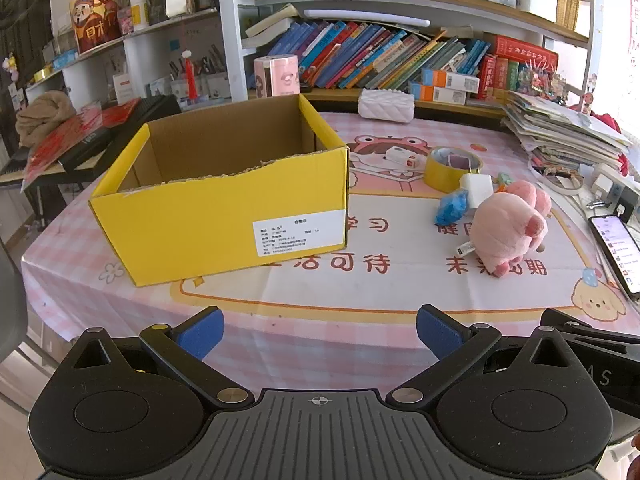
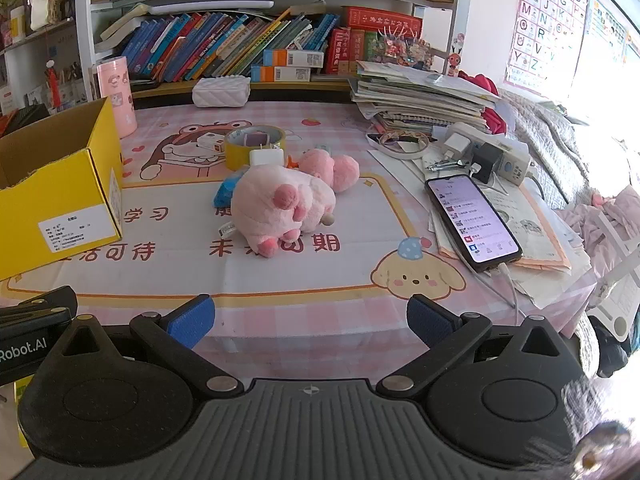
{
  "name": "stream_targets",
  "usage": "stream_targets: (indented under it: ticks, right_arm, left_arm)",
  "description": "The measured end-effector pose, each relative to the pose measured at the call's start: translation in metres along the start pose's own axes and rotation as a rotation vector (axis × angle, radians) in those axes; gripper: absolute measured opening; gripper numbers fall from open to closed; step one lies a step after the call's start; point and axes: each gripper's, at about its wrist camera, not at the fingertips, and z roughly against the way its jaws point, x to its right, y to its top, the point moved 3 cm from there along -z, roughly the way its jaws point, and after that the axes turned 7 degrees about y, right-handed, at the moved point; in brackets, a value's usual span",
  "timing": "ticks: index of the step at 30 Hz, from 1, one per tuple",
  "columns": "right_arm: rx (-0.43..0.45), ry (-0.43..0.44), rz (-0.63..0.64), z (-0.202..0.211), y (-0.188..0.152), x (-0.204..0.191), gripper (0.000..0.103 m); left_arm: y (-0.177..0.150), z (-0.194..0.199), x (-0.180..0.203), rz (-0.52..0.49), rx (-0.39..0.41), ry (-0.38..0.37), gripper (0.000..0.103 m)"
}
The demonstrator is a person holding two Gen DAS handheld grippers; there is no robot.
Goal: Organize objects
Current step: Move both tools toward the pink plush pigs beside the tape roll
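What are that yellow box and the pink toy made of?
The yellow box looks like corrugated cardboard: brown inside, ragged torn top edge, matte yellow outer face. The pink plush toy seems soft, fuzzy fabric, probably stuffed; a sewn tag shows.

My left gripper [image 1: 319, 332] is matte black plastic with blue-padded fingers [image 1: 204, 330]. My right gripper [image 2: 310, 322] matches, with silver pivot screws and a ribbed base.

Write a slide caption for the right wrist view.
Open right hand-held gripper faces pink plush toy beside yellow box.
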Motion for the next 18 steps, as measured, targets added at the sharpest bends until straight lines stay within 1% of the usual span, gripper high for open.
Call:
stream_targets:
  ticks: [6,18]
  right_arm:
    - [-0.007,0.002,0.005,-0.004,0.003,-0.003,0.103]
    - [-0.013,0.002,0.007,-0.009,0.005,-0.006,0.103]
  left_arm:
    - [0.005,-0.007,-0.004,0.003,-0.013,0.003,0.103]
    - [0.007,-0.011,-0.004,0.003,-0.014,0.003,0.103]
